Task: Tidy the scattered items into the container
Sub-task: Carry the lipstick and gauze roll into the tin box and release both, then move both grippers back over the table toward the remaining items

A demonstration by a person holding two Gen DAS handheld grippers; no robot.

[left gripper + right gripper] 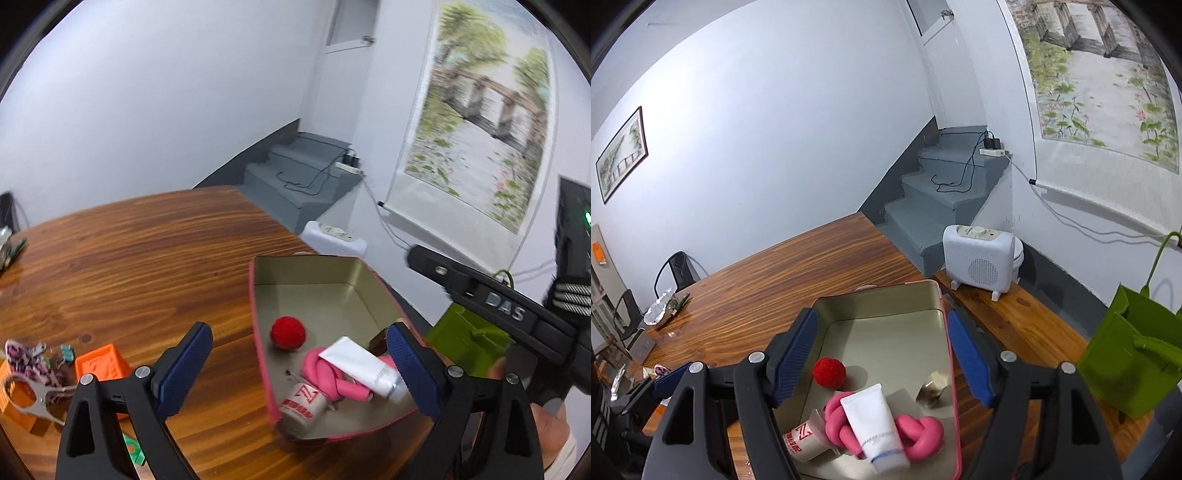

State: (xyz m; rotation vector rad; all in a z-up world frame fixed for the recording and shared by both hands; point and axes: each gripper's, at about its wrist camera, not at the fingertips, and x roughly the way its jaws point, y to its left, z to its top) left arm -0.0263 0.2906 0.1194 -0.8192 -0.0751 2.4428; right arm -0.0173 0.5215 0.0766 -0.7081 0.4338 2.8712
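A white tube (pixel 875 428) hides part of the pink knot (pixel 916 430).

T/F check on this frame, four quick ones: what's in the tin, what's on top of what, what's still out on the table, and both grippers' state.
1. The red ball lies inside the pink-rimmed tin. True.
2. The white tube lies under the pink knotted piece. False: the tube lies on top of it.
3. An orange block sits on the table, outside the tin. True.
4. The left gripper is clamped on the tube. False: its jaws are open and nothing is between the pads. The right gripper is also open and empty.
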